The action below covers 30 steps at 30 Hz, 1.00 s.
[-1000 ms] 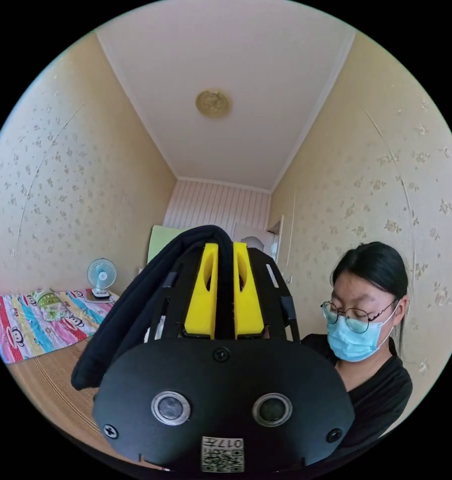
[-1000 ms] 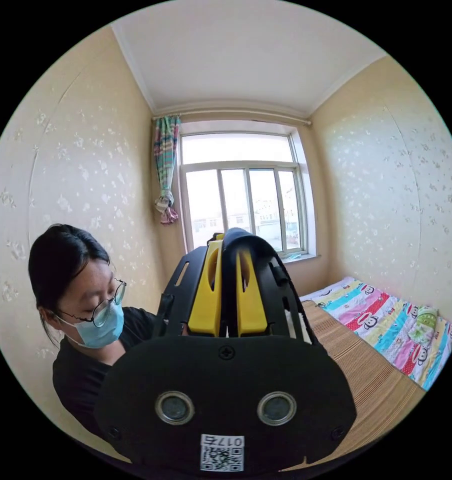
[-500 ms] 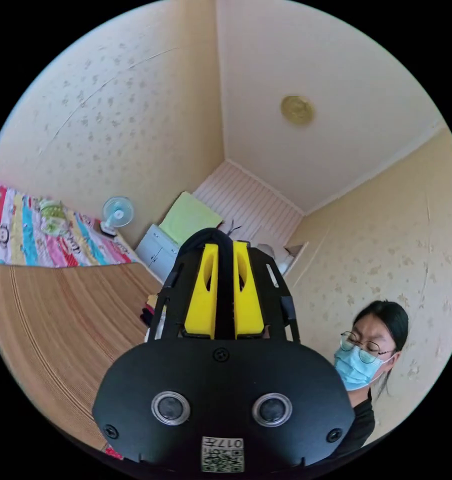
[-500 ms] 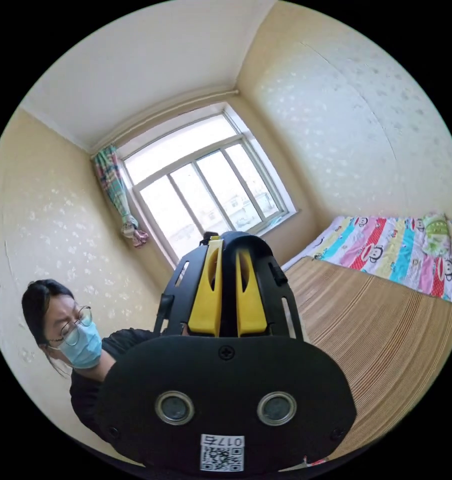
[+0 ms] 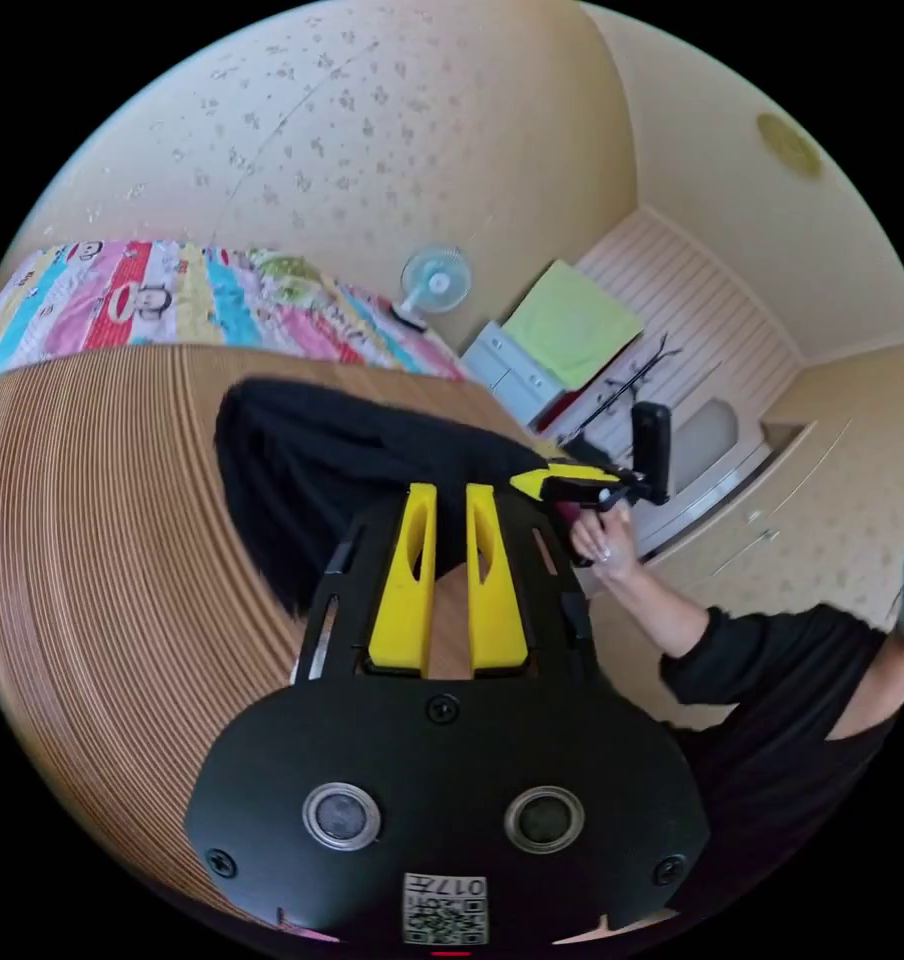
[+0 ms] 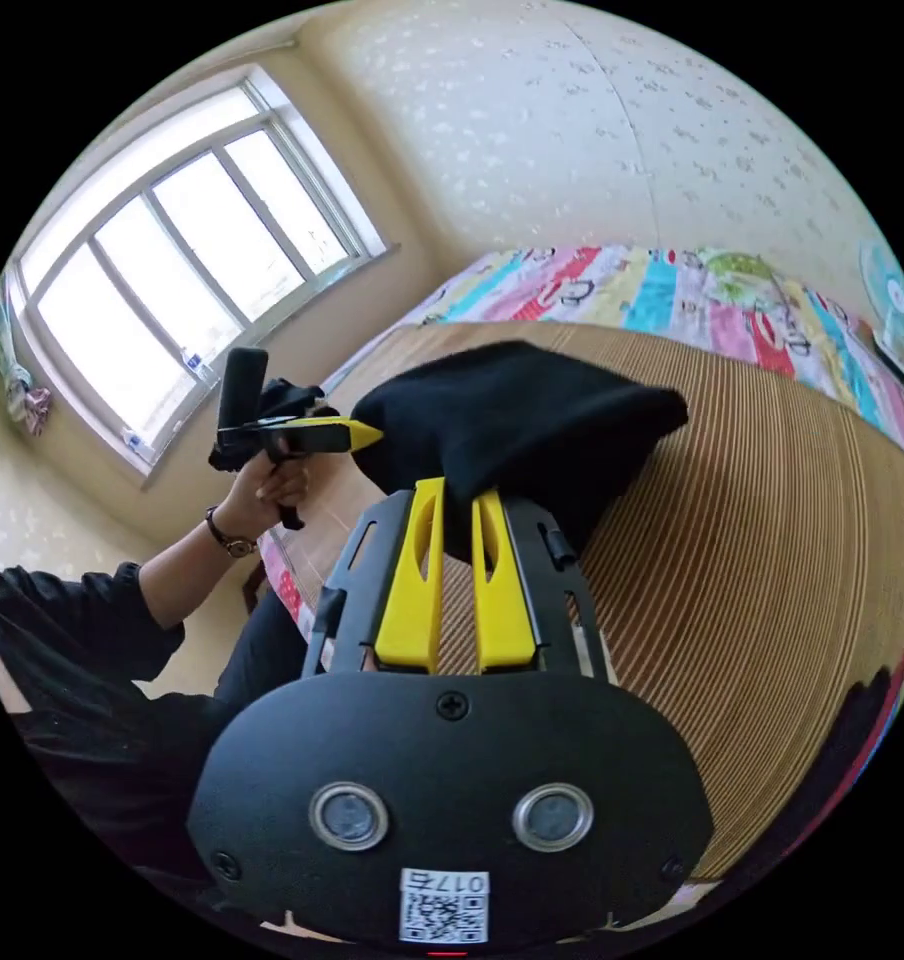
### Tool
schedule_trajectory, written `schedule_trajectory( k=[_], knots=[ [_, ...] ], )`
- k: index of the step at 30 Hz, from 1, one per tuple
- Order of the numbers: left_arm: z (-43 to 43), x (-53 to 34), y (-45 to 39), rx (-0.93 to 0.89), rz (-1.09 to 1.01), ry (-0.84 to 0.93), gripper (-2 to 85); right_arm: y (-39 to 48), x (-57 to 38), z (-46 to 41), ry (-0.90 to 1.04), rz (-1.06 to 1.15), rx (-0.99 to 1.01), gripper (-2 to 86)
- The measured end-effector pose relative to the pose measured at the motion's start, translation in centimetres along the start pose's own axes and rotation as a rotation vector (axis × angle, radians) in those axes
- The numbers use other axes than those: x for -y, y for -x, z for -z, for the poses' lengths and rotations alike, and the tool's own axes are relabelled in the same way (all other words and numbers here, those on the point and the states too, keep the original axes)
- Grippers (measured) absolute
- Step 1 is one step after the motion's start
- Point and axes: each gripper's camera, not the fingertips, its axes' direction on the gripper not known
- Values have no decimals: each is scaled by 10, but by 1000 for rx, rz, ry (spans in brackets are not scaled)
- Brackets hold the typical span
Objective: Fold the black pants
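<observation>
Two pairs of yellow jaws frame this moment. The left gripper (image 5: 450, 492) and the right gripper (image 6: 457, 490) each show a narrow gap, with black cloth reaching in at the very tips and bare mat visible through the rest of the slot. We cannot tell whether either pair truly pinches the cloth or merely rests against it.

Seen side-on from the opposite camera, each gripper lies low and level, its yellow tip touching one end of the near edge of the black pants (image 5: 332, 460). We judge that this spread, one gripper to each end, keeps the edge taut and straight as the fold is laid down.

The person's hand (image 5: 602, 535) grips the handle of the right gripper at the side of the bed, with a dark sleeve behind it.

The pants lie on the woven mat (image 5: 102, 520) that covers the bed. They form a compact, doubled bundle — matt black, thick and soft, rounded at the far fold, with no leg trailing loose. The bundle looks puffed rather than pressed flat, so we judge that a smoothing pass or a further fold remains.

Beyond the mat run a striped, patterned sheet (image 6: 662, 290) and the window (image 6: 172, 260).
</observation>
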Motion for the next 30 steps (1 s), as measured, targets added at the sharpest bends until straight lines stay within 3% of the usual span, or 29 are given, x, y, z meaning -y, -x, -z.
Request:
schedule_trajectory(
  k=[4, 7, 11, 18, 21, 25, 27, 30],
  knots=[
    [-67, -83, 31, 95, 139, 142, 62, -57, -90, -62, 145, -197, 17, 32],
    [-61, -105, 47, 6, 251, 38, 73, -94, -124, -45, 57, -307, 156, 52],
    [-25, -90, 61, -12, 313, -108, 95, -154, -129, 9, -88, -417, 277, 113],
    [9, -5, 128, 42, 403, -198, 102, -225, -88, 24, -48, -446, 503, 214],
    [-7, 32, 167, 98, 476, -103, 113, -226, -79, 14, 46, -435, 520, 200],
    [-51, 58, 192, 110, 496, 100, 81, -191, -96, 35, 18, -362, 291, 105],
    [-45, 58, 186, 150, 479, 71, 70, -187, -98, 52, -5, -383, 318, 76],
    [-42, 52, 176, 103, 433, 163, 50, -185, -78, 106, -109, -382, 454, 57]
  ],
)
